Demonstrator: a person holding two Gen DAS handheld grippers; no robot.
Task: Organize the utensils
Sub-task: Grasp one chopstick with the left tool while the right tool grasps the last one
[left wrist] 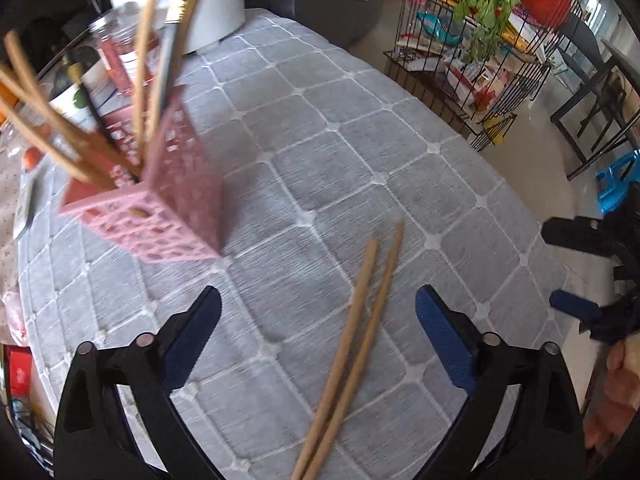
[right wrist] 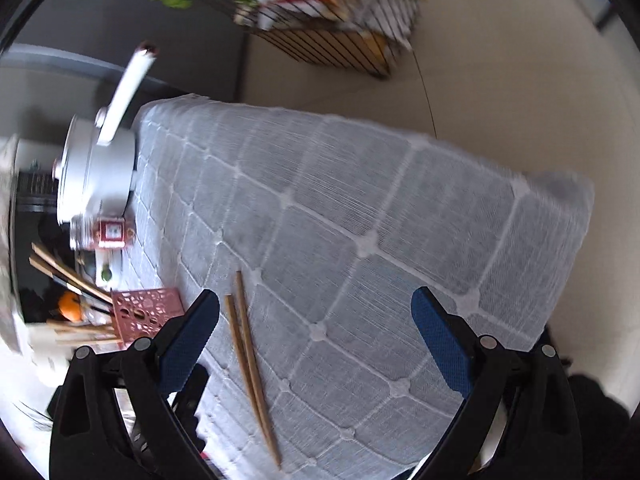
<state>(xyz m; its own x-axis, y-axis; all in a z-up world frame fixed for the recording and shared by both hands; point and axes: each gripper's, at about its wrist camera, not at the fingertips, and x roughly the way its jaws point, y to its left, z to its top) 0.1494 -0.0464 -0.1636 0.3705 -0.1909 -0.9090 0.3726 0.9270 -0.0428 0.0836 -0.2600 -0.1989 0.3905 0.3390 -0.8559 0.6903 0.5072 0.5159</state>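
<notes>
Both pairs of blue-padded fingers stand wide apart and hold nothing: the left gripper hovers with the pair of bare wooden chopsticks lying between its jaws on the grey quilted tablecloth, while the right gripper sees the same pair just inside its left finger. From the left wrist view the chopsticks' long axis runs roughly along the fingers, tips pointing away, so the left gripper looks the nearer and better placed to close across them. Beyond, up and to the left, the pink perforated plastic utensil holder already carries several chopsticks.
</notes>
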